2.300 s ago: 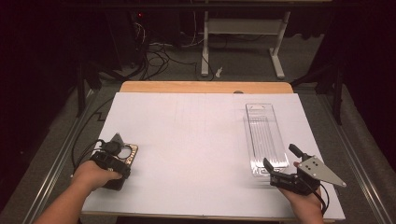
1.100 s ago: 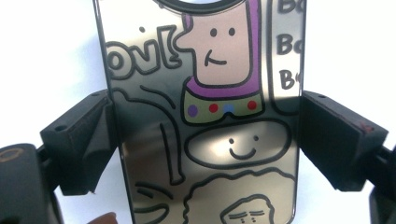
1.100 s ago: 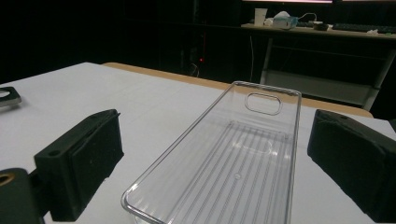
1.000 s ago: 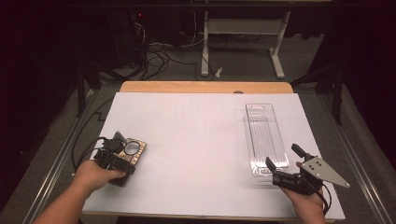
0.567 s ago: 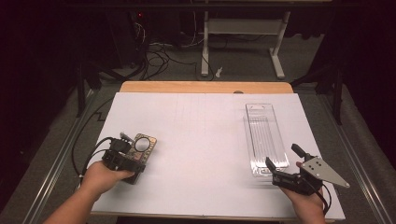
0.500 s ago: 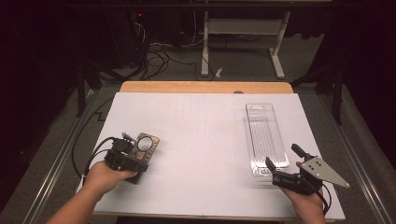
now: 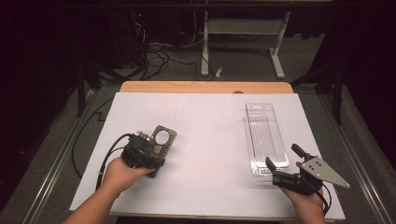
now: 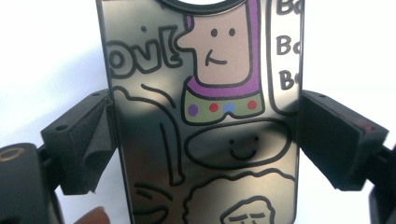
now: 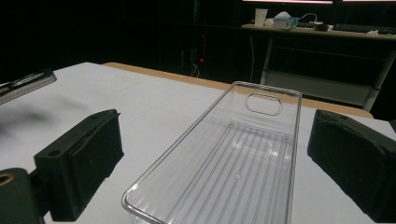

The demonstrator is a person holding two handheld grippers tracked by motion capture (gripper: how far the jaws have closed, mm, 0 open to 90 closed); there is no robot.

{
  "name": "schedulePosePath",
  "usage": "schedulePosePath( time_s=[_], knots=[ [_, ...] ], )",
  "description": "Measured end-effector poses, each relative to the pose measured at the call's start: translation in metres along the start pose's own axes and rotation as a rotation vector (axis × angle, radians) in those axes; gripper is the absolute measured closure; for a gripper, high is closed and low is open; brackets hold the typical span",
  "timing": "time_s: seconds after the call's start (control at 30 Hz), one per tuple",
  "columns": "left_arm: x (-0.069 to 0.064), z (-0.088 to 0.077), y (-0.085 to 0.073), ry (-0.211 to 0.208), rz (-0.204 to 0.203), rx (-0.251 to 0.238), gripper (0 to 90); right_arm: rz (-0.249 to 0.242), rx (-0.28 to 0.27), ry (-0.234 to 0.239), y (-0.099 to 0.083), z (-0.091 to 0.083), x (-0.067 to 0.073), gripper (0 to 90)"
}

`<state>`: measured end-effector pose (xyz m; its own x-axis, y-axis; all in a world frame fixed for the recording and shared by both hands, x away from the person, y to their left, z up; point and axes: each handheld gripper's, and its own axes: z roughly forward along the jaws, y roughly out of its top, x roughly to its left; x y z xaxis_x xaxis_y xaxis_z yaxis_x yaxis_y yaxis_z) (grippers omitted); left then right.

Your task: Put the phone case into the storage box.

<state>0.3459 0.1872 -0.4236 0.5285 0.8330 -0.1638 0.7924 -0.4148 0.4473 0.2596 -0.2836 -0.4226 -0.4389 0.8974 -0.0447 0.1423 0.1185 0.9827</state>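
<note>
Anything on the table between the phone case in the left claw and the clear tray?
Nothing: in the high view, bare white table separates the phone case from the clear tray.

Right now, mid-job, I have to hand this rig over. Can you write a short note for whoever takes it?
Left gripper: shut on the cartoon-printed phone case, pads on both long edges, held over the white sheet at the table's left.
Right gripper: open, jaws either side of the near end of the clear plastic tray, not pressing it.
Tray lies lengthwise on the right of the sheet, empty.
Done: case picked up.
Left, most likely: bring the case across and set it in the tray while the right gripper steadies it.
</note>
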Motion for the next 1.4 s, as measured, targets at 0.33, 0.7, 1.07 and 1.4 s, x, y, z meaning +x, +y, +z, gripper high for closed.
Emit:
schedulePosePath(
  time_s=[0.33, 0.7, 1.07, 1.4],
  knots=[
    [-0.01, 0.005, 0.002, -0.07, 0.052, -0.161, 12.4, 0.0, 0.003, 0.0, 0.0, 0.001, 0.0, 3.8],
    [-0.016, 0.013, -0.002, -0.081, 0.079, -0.29, 12.3, -0.001, 0.005, 0.0, 0.0, 0.001, 0.002, 3.8],
    [-0.008, 0.022, -0.014, -0.11, 0.064, -0.335, 12.3, -0.005, 0.008, 0.002, -0.001, 0.001, 0.002, 3.8],
    [-0.005, 0.02, -0.018, -0.157, 0.099, -0.423, 12.4, -0.007, 0.016, -0.005, -0.003, 0.002, 0.001, 3.8]
  ],
)
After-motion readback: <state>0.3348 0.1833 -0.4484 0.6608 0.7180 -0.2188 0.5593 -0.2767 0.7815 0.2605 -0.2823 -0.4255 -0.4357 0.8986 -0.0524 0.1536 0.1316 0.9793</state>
